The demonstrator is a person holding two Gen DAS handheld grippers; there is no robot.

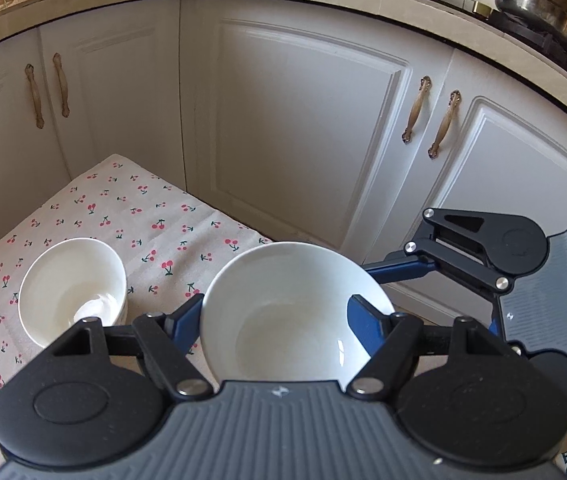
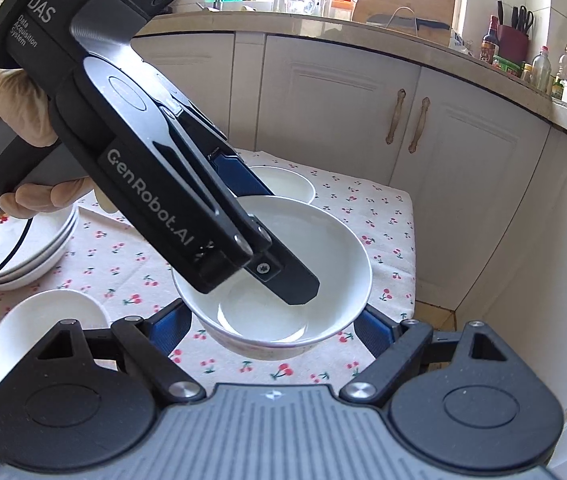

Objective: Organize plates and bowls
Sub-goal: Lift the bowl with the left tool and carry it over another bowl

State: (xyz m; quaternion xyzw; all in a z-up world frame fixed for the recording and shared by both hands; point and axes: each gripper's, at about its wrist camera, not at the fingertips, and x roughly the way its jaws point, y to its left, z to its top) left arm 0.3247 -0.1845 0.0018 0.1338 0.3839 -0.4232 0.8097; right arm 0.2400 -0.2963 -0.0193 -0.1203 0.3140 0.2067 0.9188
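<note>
Bowl (image 2: 279, 280), white and round with its mouth facing up, hangs above the cherry-print tablecloth (image 2: 379, 216) between two handheld grippers; being round, it has no long axis, and its rim tips slightly toward the right wrist camera. The right gripper (image 2: 273, 326) has its blue-padded fingers spread wide, one on either side of the bowl's lower wall; whether the pads touch the porcelain cannot be told. The left gripper (image 2: 283, 264) comes down from the upper left in a gloved hand (image 2: 11, 120), its fingers pinching the bowl's far rim, one inside the bowl and one outside. In the left wrist view the same bowl (image 1: 291, 316) fills the gap between the blue fingers (image 1: 363, 320), one of which lies inside the rim, with the right gripper's linkage (image 1: 479, 244) at the right. Nearer the right camera's left edge sits a smaller white bowl (image 2: 43, 336) on the cloth. Farther left lies a stack of plates (image 2: 23, 248). Behind the held bowl stands another bowl (image 2: 283, 184). Beyond the table rise white cabinet doors (image 2: 339, 112) with bronze handles, topped by a countertop (image 2: 323, 32) crowded with bottles.
</note>
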